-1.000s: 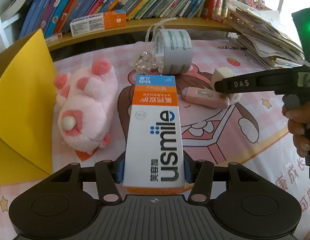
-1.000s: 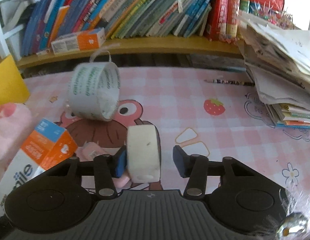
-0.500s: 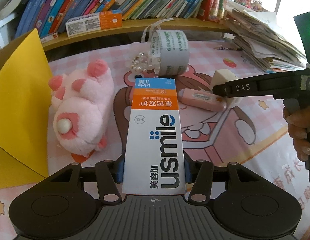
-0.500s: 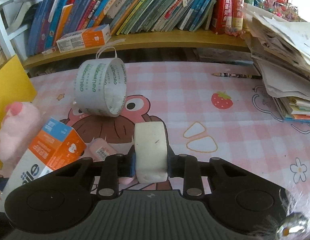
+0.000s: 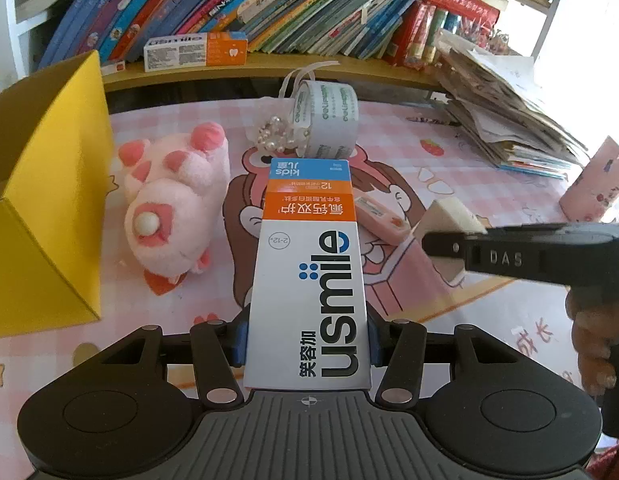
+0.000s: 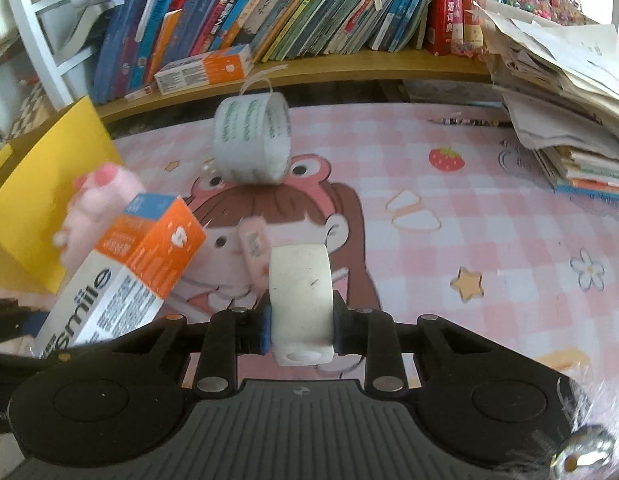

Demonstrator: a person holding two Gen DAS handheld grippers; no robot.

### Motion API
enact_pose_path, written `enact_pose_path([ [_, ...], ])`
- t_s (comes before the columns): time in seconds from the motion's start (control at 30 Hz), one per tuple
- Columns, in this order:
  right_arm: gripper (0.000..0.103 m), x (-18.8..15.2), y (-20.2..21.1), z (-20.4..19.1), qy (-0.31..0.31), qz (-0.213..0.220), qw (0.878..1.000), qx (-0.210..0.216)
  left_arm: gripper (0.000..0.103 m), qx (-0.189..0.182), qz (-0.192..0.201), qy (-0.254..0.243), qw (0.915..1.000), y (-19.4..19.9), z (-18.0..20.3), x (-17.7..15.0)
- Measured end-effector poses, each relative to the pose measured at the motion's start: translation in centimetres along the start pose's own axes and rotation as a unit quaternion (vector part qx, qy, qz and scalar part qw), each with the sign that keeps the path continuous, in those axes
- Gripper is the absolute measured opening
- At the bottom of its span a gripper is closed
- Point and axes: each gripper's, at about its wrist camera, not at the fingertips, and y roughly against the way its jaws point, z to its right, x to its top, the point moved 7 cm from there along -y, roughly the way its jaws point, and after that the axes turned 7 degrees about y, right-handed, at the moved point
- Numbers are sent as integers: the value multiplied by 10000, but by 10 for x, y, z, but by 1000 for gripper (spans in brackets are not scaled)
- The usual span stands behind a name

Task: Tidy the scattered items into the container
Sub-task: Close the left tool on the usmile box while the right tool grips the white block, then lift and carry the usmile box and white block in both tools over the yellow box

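Left gripper (image 5: 307, 338) is pinching the toothpaste box (image 5: 309, 276) by its near end, box lifted off the table and pointing forward, blue pads tight on both long sides. In the right wrist view the same box (image 6: 121, 264) sticks up at the left, tilted.

Right gripper (image 6: 301, 326) is clamped on a white block (image 6: 301, 288), jaws pressed against its two flat sides; block is held clear of the table mat (image 6: 489, 208). From the left wrist camera the right gripper (image 5: 433, 240) comes in from the right with the block (image 5: 449, 216) at its tip, a hand (image 5: 593, 340) behind it.

Yellow box (image 5: 49, 200) stands open at the left edge of the mat. Still lying on the mat: pink plush toy (image 5: 169, 208) just beside the yellow box, roll of tape (image 5: 329, 120) on its edge further back, bead string (image 5: 275, 138) touching the tape, pink eraser (image 5: 379, 216) between the toothpaste box and the block.
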Motion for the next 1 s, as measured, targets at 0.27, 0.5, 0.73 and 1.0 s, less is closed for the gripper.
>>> enact_pose_path([
  [0.27,25,-19,24,-20,56,-36,9998,189,51,-102,165,100,9998,27,-2,-9],
  [0.5,25,-30,36,-42,192,-59,9995,261,51,-205,179,112,9996,44,-4,-23],
  [0.73,25,-45,50,-68,252,-77,9995,189,51,-377,188,17,9991,61,-11,-37],
  [1.0,25,-57,67,-105,152,-15,9999,-12,51,-627,196,-71,9978,88,-34,-54],
])
